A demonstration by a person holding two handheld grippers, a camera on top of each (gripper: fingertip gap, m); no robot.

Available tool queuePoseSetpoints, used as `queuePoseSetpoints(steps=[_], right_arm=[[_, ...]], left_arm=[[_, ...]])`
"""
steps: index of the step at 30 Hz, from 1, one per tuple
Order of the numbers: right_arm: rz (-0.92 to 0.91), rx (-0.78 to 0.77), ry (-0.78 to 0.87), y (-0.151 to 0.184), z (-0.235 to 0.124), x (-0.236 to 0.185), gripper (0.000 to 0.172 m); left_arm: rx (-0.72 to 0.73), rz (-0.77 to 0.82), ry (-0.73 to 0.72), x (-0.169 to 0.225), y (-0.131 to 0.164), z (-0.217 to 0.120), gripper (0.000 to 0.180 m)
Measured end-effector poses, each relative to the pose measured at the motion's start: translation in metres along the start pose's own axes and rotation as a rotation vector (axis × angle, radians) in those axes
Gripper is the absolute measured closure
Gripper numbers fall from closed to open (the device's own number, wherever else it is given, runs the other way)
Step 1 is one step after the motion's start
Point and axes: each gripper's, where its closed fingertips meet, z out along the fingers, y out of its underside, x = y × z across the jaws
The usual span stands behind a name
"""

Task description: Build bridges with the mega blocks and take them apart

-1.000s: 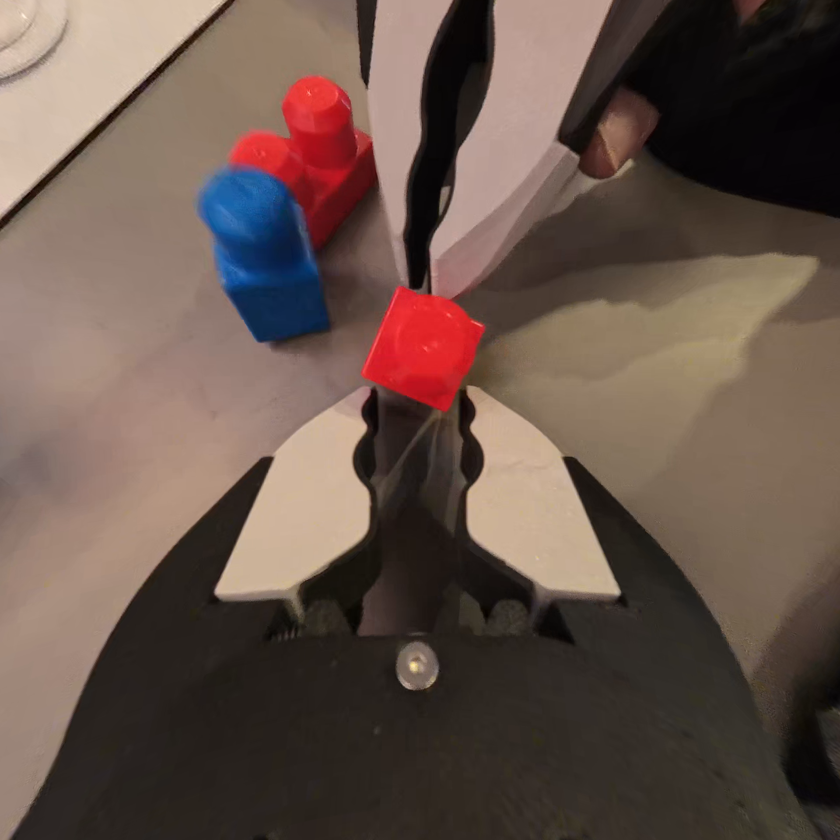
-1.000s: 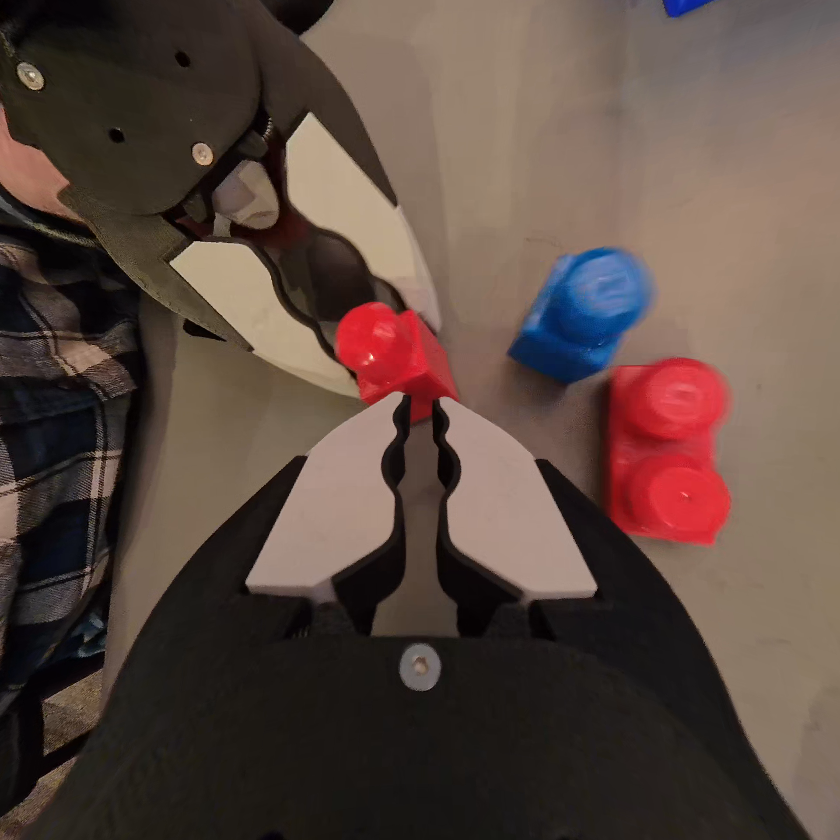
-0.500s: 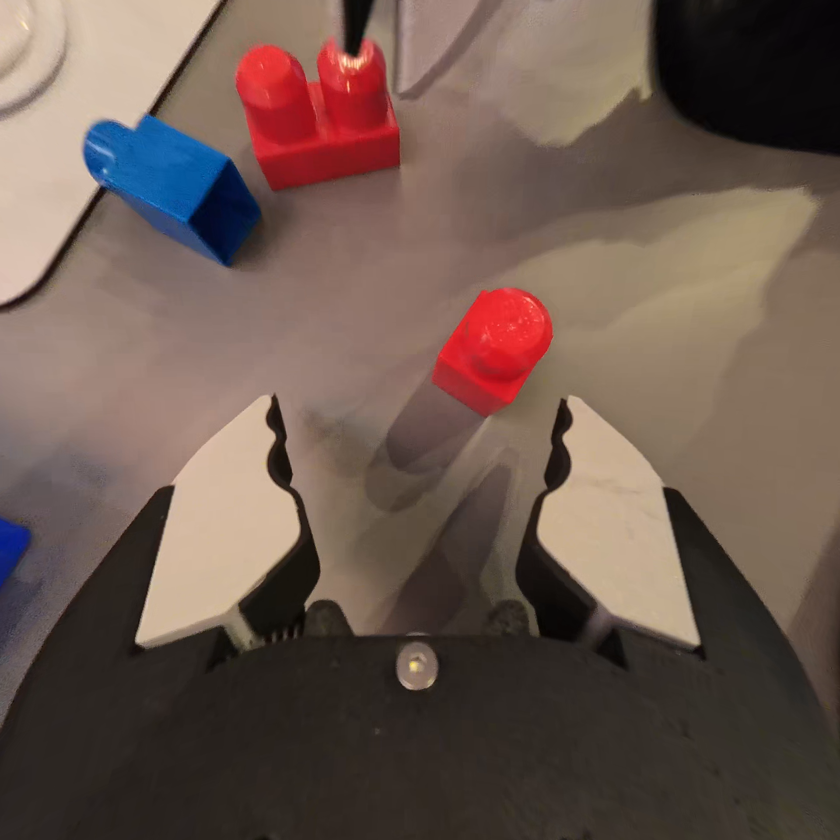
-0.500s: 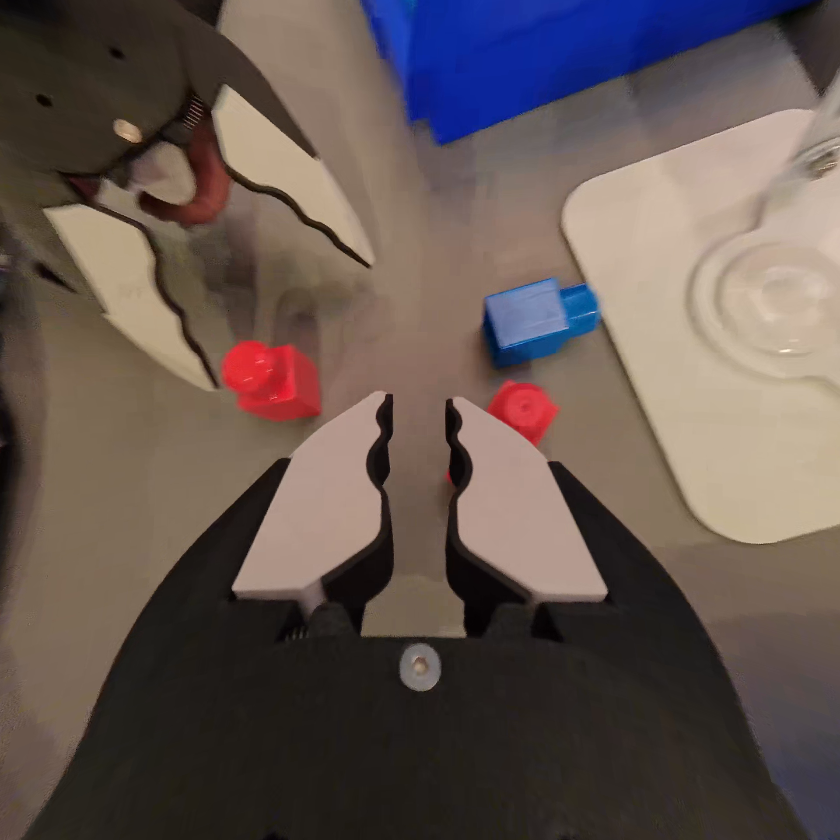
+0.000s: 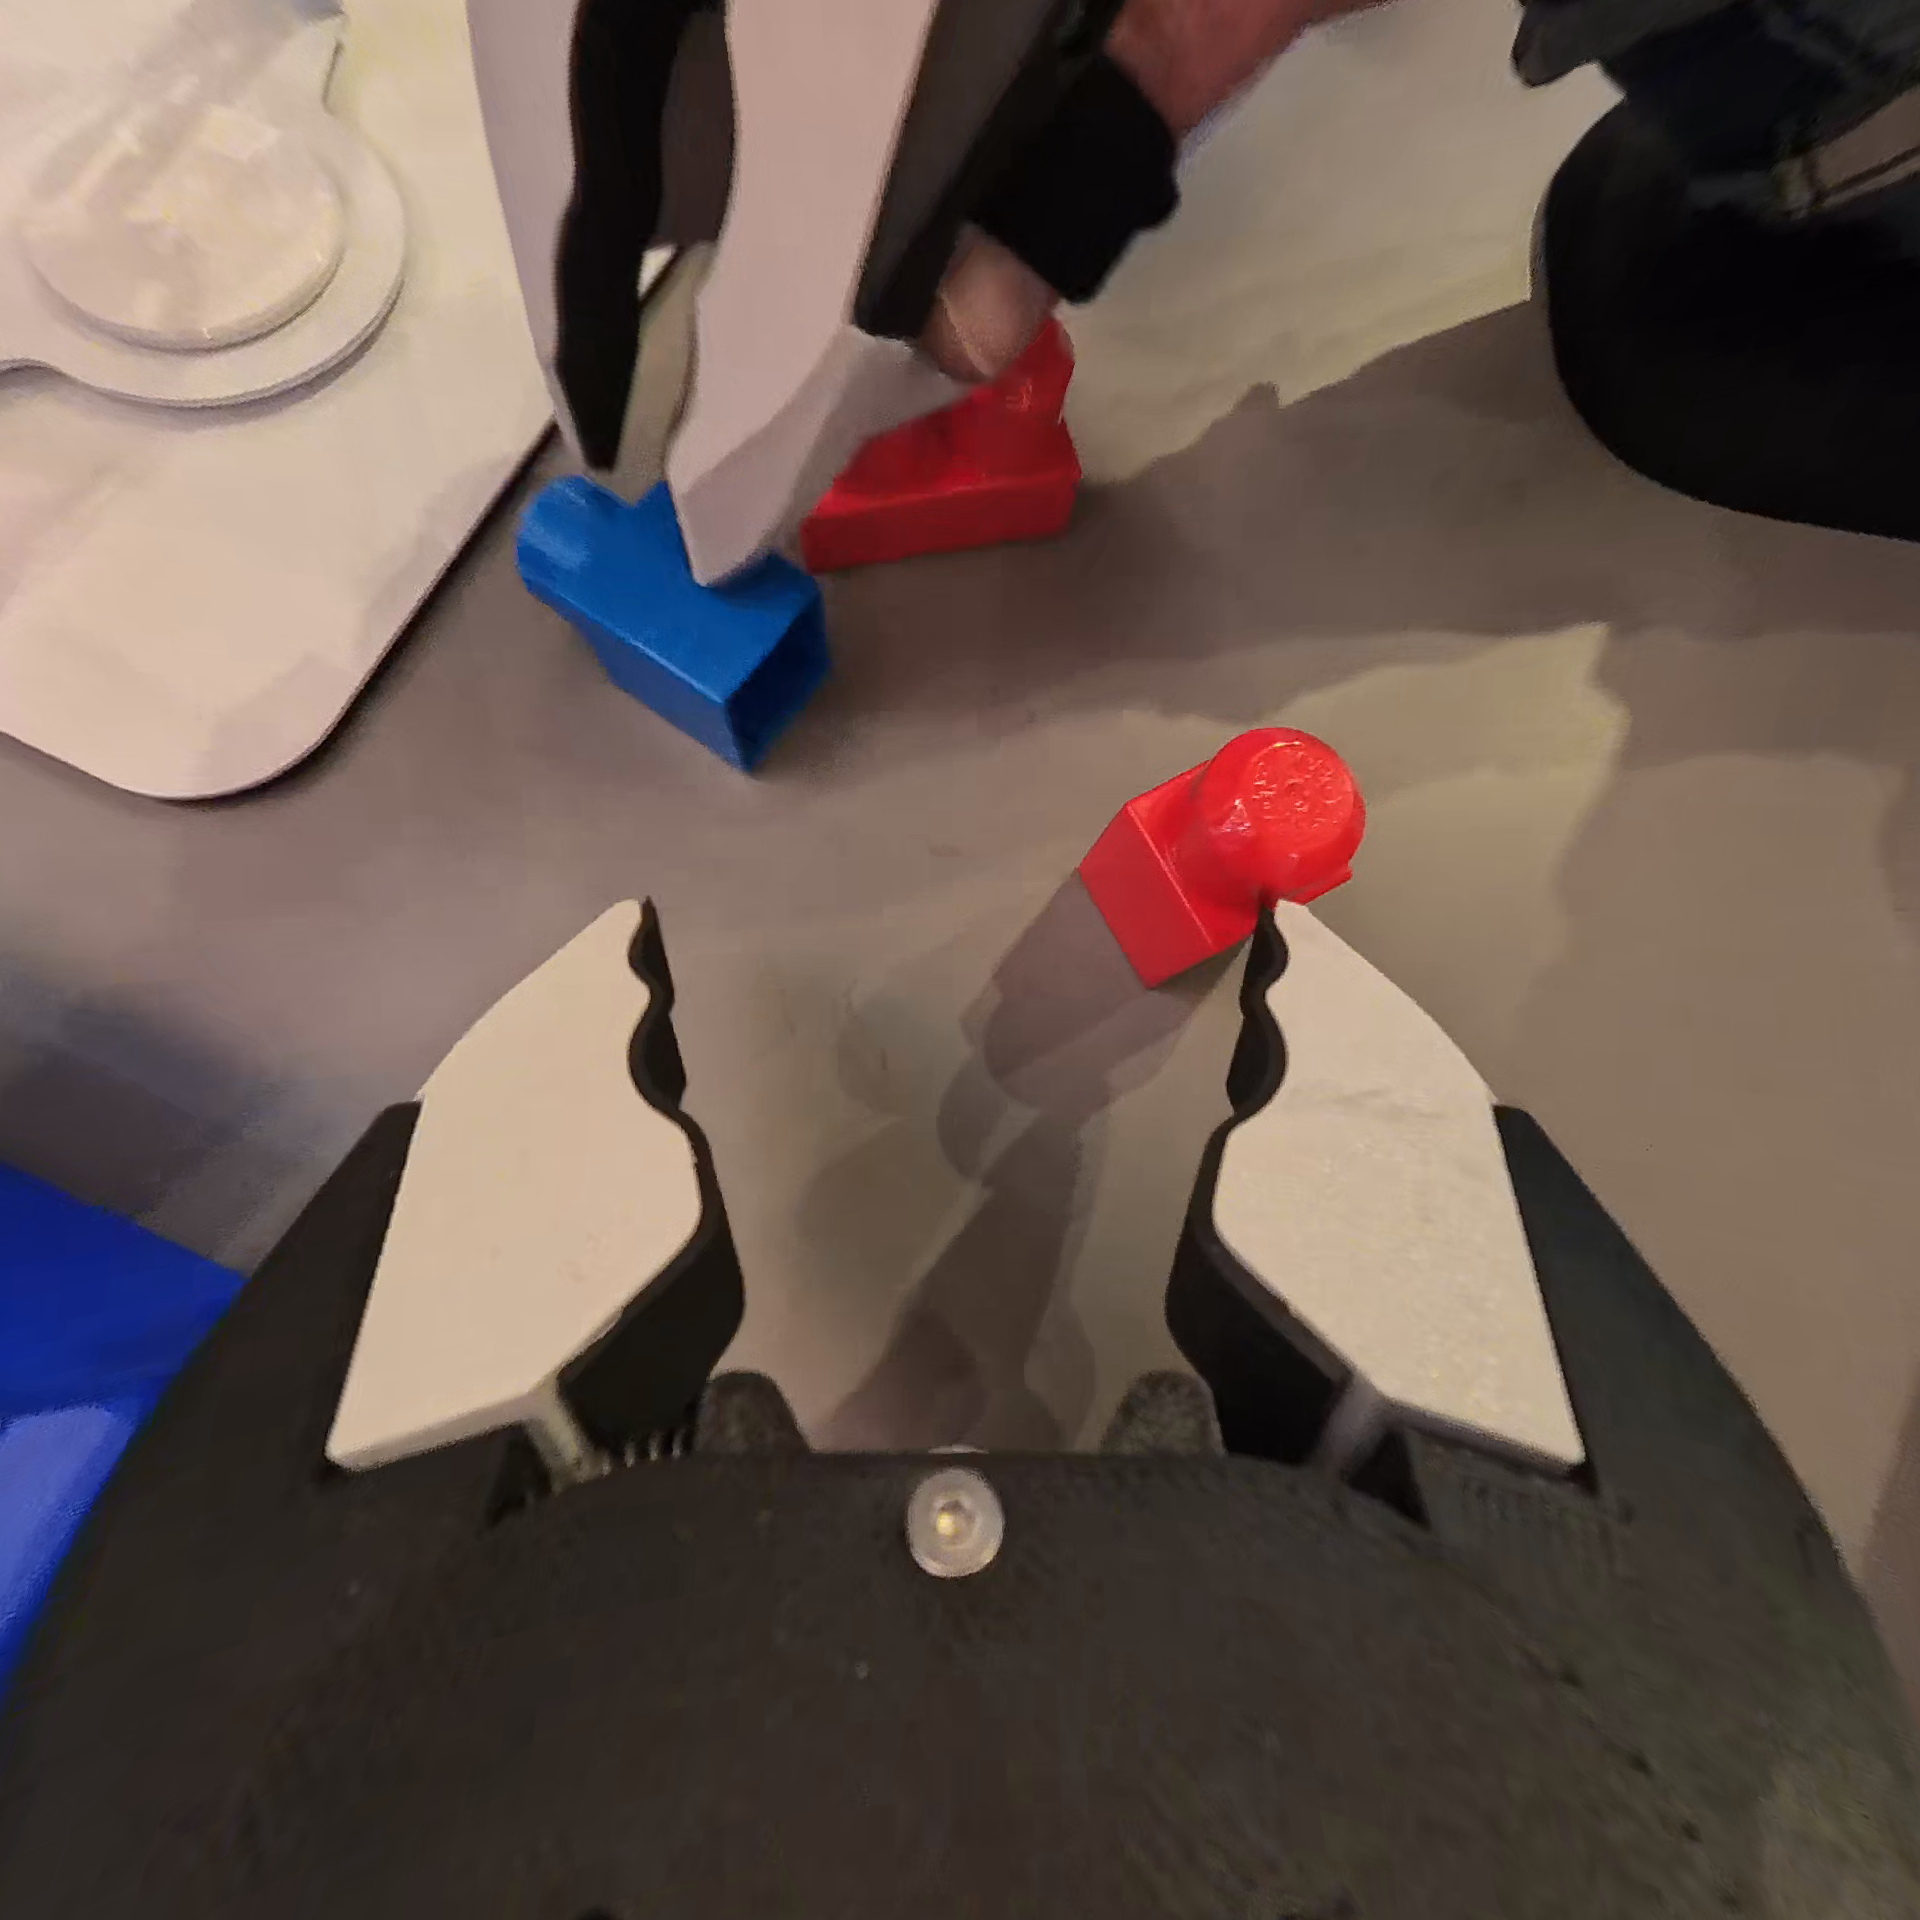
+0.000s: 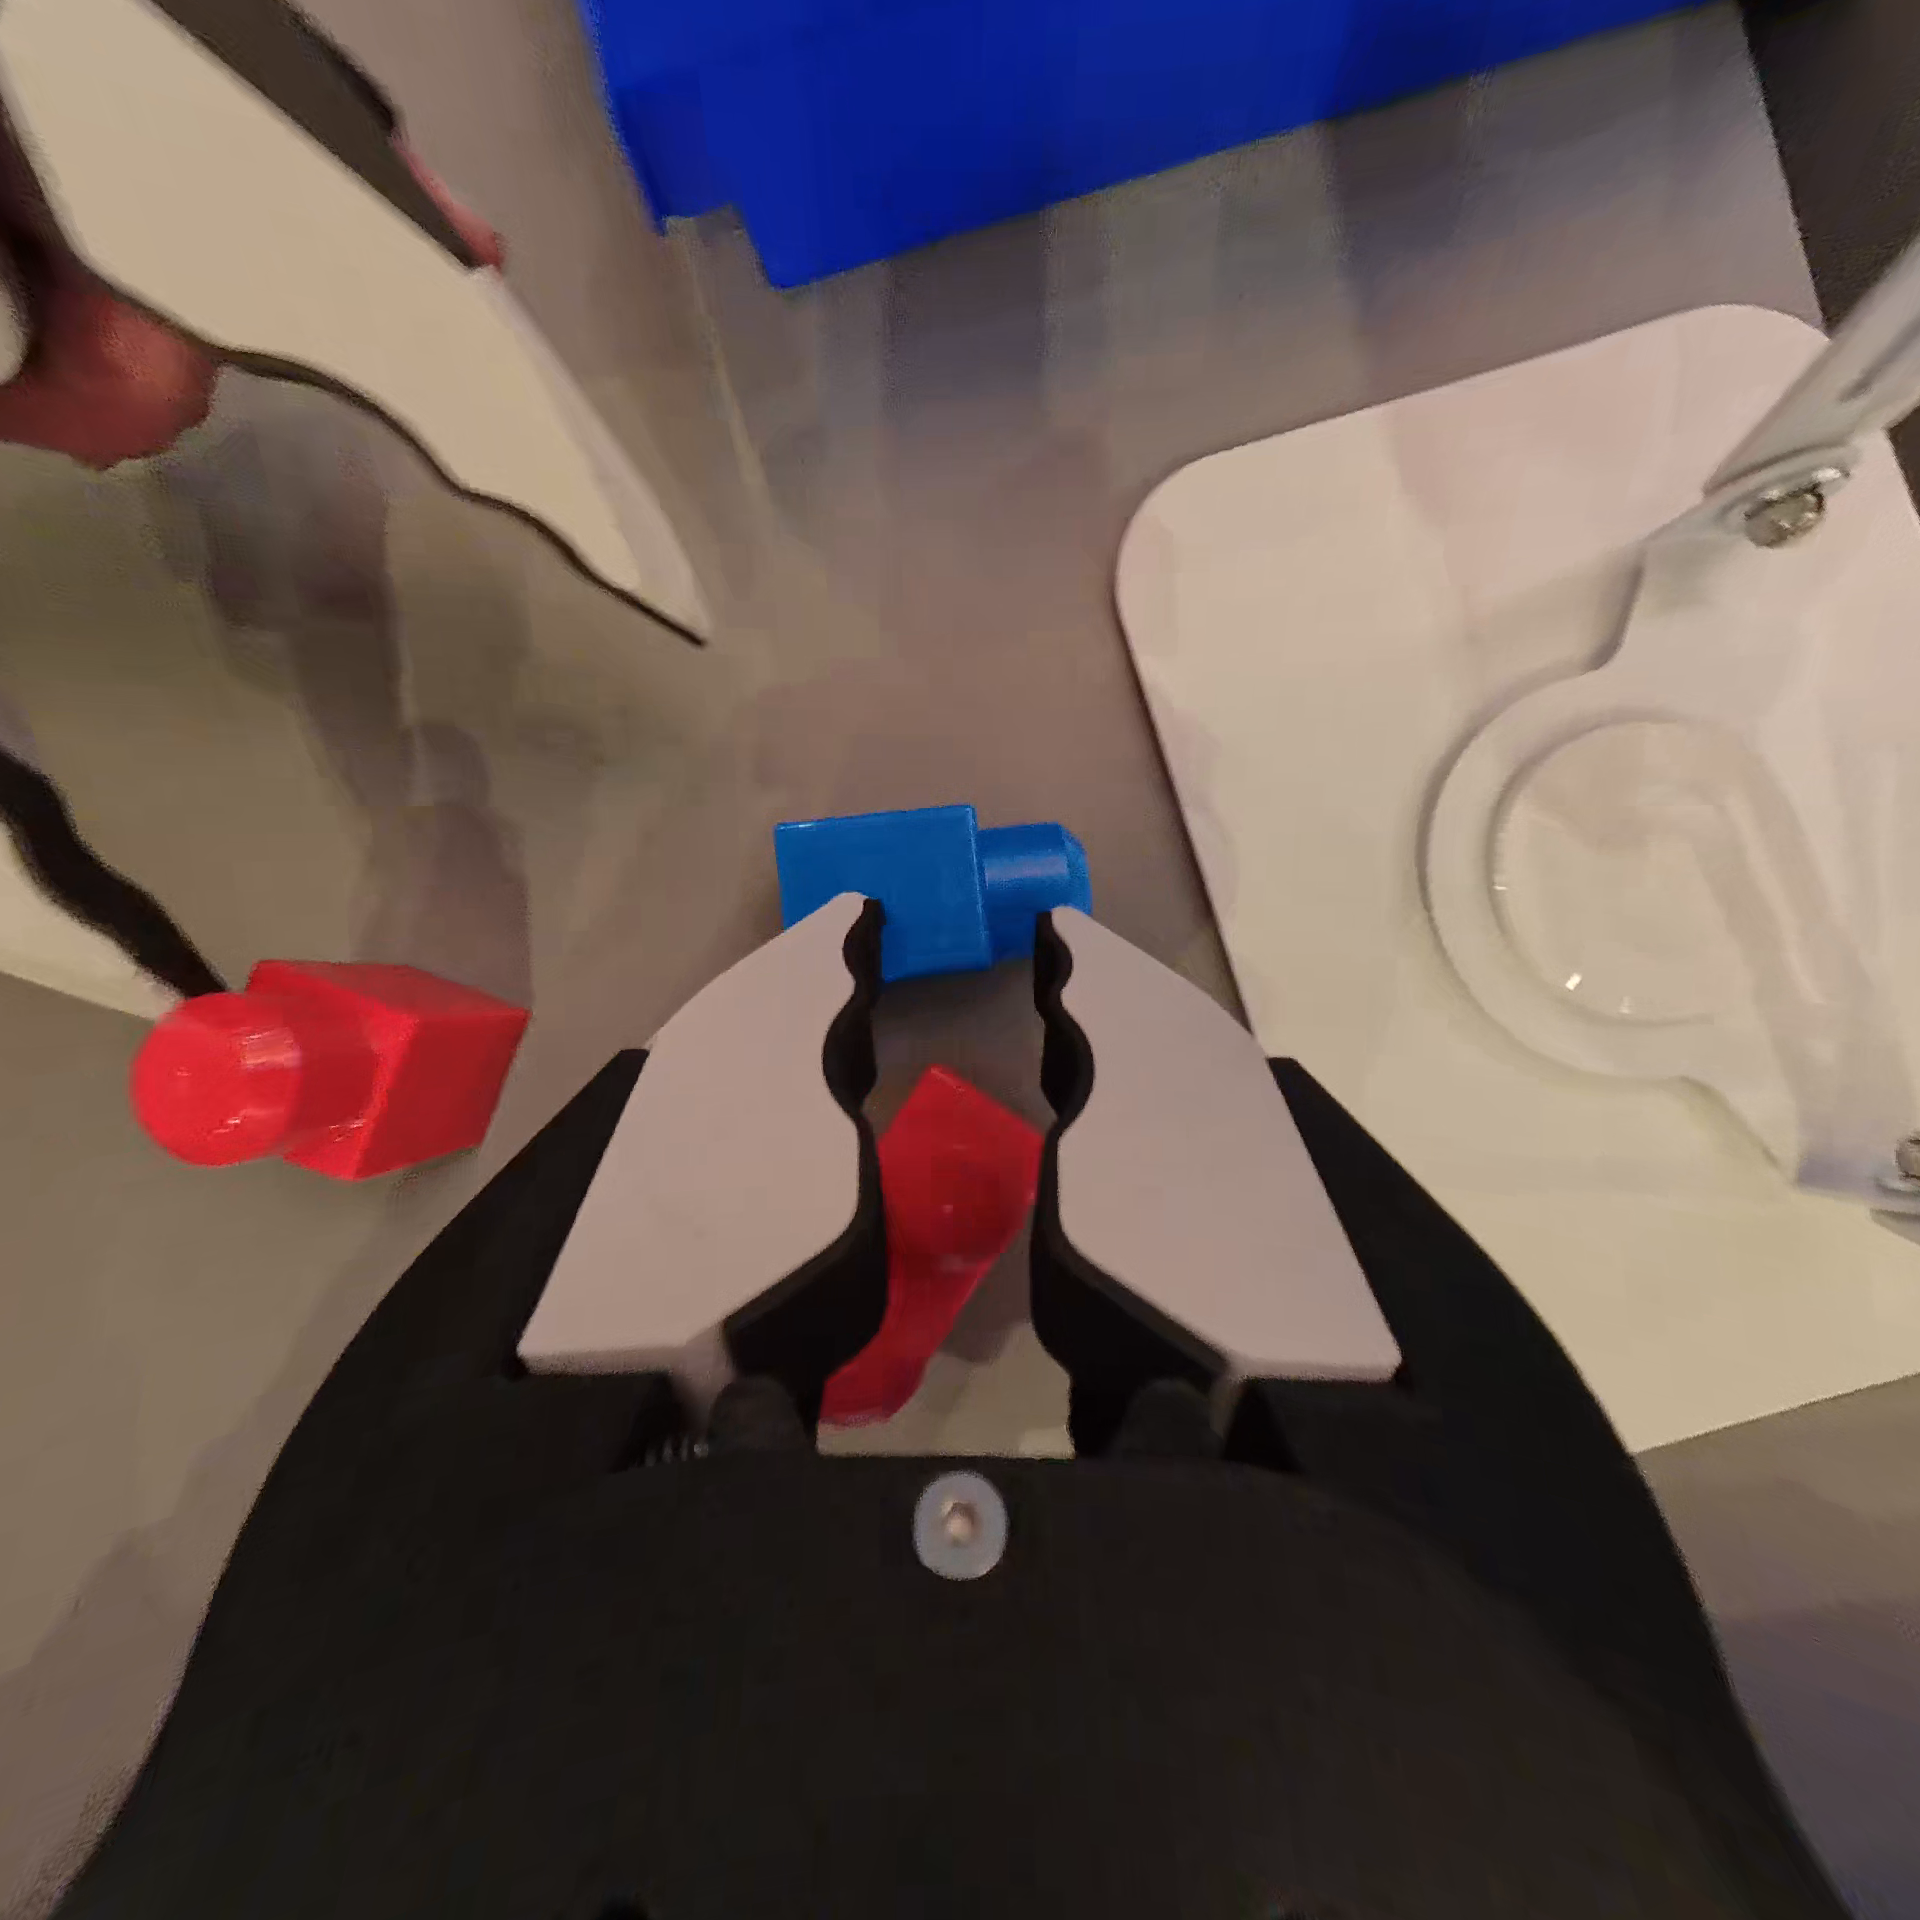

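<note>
**Blocks scattered, both hand-held grippers empty**

Left wrist view: the left hand-held gripper (image 5: pixel 951 914) stood with its fingers wide apart and held nothing. A small red one-stud block (image 5: pixel 1210 862) sat on the grey counter (image 5: pixel 1558 1039) at about 1 o'clock from the fingertips, just beside the right-side fingertip and outside the gap. At 11 o'clock a blue one-stud block (image 5: pixel 675 613) lay on its side, hollow end facing the camera, with the right hand-held gripper (image 5: pixel 665 499) lowered over it. A red two-stud block (image 5: pixel 956 468) lay at 12 o'clock, a white base plate (image 5: pixel 208 582) at 10 o'clock.

Right wrist view: the right hand-held gripper (image 6: pixel 954 914) was partly apart, its tips straddling the blue one-stud block (image 6: pixel 914 894) without pressing it. The red two-stud block (image 6: pixel 945 1205) lay under the jaws; the red one-stud block (image 6: pixel 332 1070) at 9 o'clock.

Closing from here, one tip would likely meet the stud and the other the body, so the blue block could twist or squirt out. The left gripper's tip could nudge the red block away.
</note>
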Motion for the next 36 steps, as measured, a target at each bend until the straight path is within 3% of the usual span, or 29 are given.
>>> queuePoseSetpoints(steps=[5, 9, 11, 13, 17, 25, 30, 34, 36], right_arm=[[-0.087, -0.004, 0.006, 0.002, -0.002, -0.024, 0.141], [-0.055, 0.027, -0.026, 0.0, -0.009, -0.026, 0.136], [-0.028, 0.015, -0.065, 0.004, -0.009, -0.025, 0.127], [0.004, 0.002, -0.143, 0.006, -0.006, -0.033, 0.111], [0.011, -0.08, -0.143, 0.011, 0.012, -0.031, 0.099], [-0.033, -0.155, -0.168, 0.006, 0.027, -0.037, 0.105], [-0.235, -0.095, 0.025, -0.008, 0.014, -0.033, 0.105], [-0.476, 0.025, 0.273, -0.035, -0.015, -0.031, 0.105], [-0.577, 0.104, 0.405, -0.05, -0.035, -0.032, 0.105]], left_arm=[[0.027, 0.018, 0.009, -0.008, -0.012, 0.002, 0.079], [0.048, 0.017, 0.036, -0.012, -0.021, 0.004, 0.092], [0.055, 0.008, 0.052, -0.015, -0.024, 0.007, 0.101], [0.045, -0.007, 0.063, -0.02, -0.026, 0.009, 0.096], [0.022, -0.004, 0.05, -0.024, -0.024, 0.004, 0.092], [0.013, 0.0, 0.055, -0.022, -0.014, -0.001, 0.093], [0.089, -0.052, 0.121, -0.02, -0.023, -0.005, 0.093], [0.353, -0.281, 0.356, -0.016, -0.061, -0.033, 0.099], [0.446, -0.347, 0.409, -0.021, -0.073, -0.046, 0.11]])
